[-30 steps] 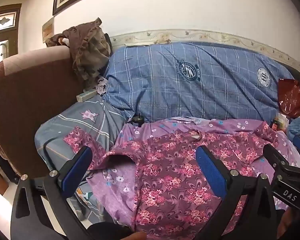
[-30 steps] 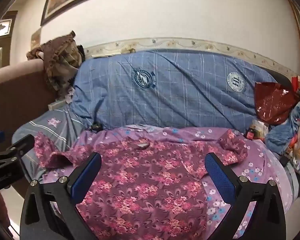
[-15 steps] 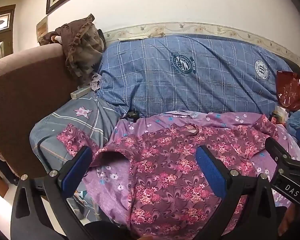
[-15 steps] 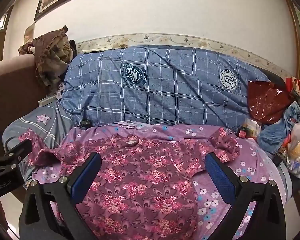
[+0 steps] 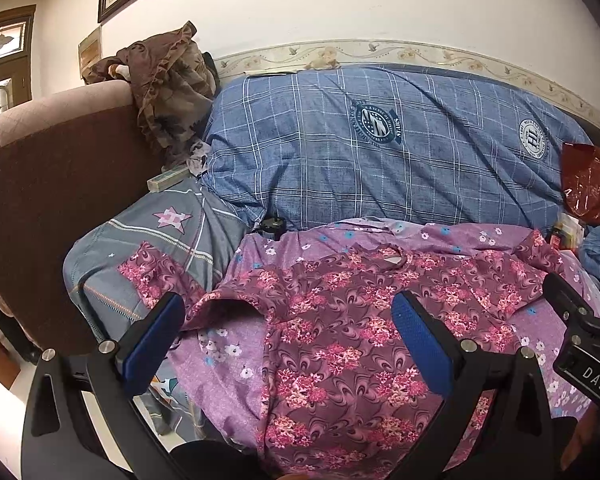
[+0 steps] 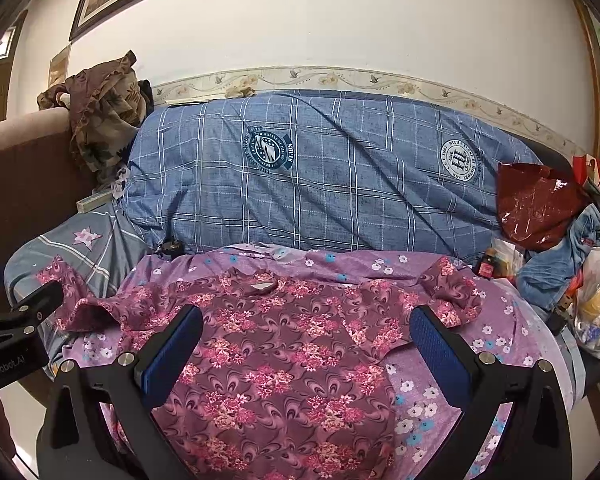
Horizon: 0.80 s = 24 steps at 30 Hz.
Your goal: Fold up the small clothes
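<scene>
Lying flat beneath both open hand-held grippers: floral shirt (image 6: pixel 284 344), ungrasped.

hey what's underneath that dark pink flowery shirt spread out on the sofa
The shirt lies on a lilac flowered sheet, which shows around its edges. Its left sleeve reaches onto a grey star-print cushion. Whatever is beneath the shirt's middle is covered.

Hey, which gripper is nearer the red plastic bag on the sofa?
Right. The red plastic bag lies at the sofa's right end; the right gripper hangs over the shirt's right half, the left gripper farther left.
</scene>
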Each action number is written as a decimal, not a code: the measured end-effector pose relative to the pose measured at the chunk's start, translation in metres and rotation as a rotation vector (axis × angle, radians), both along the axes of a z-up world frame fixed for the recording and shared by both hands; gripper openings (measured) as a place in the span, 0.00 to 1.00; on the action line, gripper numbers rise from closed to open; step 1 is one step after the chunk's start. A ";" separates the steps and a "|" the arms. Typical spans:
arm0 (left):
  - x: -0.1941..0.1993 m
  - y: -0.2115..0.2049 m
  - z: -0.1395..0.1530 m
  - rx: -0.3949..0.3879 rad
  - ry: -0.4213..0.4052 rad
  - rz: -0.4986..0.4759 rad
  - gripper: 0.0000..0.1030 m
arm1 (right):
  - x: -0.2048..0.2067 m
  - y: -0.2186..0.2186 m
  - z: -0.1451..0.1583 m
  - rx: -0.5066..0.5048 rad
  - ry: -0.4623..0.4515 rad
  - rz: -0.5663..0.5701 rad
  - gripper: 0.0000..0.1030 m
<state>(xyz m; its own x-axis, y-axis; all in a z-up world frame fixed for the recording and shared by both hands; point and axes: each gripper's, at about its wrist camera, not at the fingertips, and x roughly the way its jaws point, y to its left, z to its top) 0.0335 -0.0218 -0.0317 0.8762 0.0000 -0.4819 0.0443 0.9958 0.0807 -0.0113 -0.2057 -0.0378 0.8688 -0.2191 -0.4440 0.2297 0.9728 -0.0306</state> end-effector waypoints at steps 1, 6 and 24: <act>0.000 0.000 0.000 0.001 -0.001 -0.002 1.00 | 0.000 0.000 0.000 0.001 0.000 0.000 1.00; 0.001 -0.002 -0.002 0.009 0.003 -0.012 1.00 | 0.001 -0.001 -0.002 0.006 0.006 -0.007 1.00; 0.012 -0.034 -0.011 0.057 0.038 -0.051 1.00 | 0.010 -0.027 -0.015 0.034 0.032 -0.037 1.00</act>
<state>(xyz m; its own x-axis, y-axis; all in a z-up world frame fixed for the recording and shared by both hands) 0.0453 -0.0558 -0.0423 0.8569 -0.0154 -0.5153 0.0987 0.9860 0.1346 -0.0016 -0.2324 -0.0523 0.8456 -0.2349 -0.4793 0.2649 0.9643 -0.0053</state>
